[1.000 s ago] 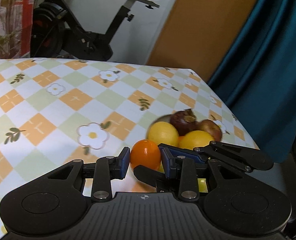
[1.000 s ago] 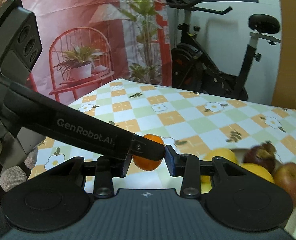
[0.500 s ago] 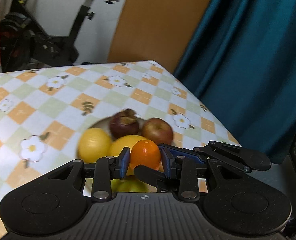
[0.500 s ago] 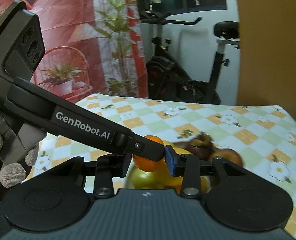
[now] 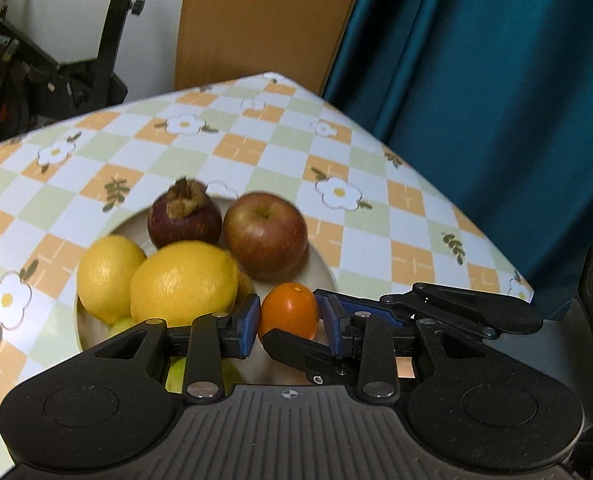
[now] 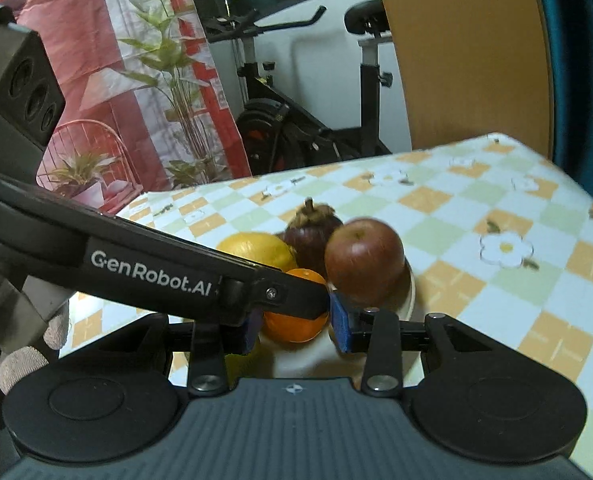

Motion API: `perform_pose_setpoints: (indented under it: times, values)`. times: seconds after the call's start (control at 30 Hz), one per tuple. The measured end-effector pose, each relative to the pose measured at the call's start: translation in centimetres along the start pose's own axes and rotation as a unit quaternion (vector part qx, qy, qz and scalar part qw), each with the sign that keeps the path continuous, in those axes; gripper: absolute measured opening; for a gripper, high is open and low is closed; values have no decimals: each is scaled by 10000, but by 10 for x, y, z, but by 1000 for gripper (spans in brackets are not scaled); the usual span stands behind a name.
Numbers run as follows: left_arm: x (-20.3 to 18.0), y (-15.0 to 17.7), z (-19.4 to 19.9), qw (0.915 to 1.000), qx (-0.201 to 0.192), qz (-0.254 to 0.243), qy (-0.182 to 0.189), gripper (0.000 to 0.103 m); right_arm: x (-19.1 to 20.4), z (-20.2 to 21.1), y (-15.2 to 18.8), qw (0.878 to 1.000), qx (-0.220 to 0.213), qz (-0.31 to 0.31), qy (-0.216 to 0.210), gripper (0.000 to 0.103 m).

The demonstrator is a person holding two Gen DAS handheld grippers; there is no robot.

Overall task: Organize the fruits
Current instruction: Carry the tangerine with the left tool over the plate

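A small orange [image 5: 289, 311] sits between the blue pads of both grippers, just above the near right part of a white plate [image 5: 319, 270]. My left gripper [image 5: 288, 322] is shut on the orange. My right gripper [image 6: 296, 322] is also shut on it, crossing the left one; the orange shows in the right wrist view [image 6: 296, 320]. On the plate lie two lemons [image 5: 184, 282], a red apple [image 5: 265, 237], a dark mangosteen [image 5: 184, 216] and a green fruit [image 5: 176, 372], partly hidden.
The table has a checked flower cloth [image 5: 376, 216]; its edge and corner run close on the right. A teal curtain [image 5: 496, 100] hangs beyond it. An exercise bike [image 6: 296, 120] and a brown board [image 5: 264, 20] stand behind.
Both grippers carried the orange to the right, from over the bare cloth to over the plate's near right part. The plate and fruits now fill the views.
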State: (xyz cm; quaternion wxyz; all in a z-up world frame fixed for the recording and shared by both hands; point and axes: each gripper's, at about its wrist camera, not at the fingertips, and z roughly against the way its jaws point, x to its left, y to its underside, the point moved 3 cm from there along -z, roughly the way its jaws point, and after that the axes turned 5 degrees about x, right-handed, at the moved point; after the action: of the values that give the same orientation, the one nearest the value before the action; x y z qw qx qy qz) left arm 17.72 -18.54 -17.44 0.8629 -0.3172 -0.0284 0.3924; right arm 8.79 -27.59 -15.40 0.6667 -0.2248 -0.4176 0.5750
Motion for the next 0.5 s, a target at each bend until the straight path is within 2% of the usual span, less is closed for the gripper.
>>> perform_pose_setpoints:
  times: [0.5]
  values:
    - [10,7,-11,9998,136,132,-19,36,5,-16,11,9993,365,5,-31,39]
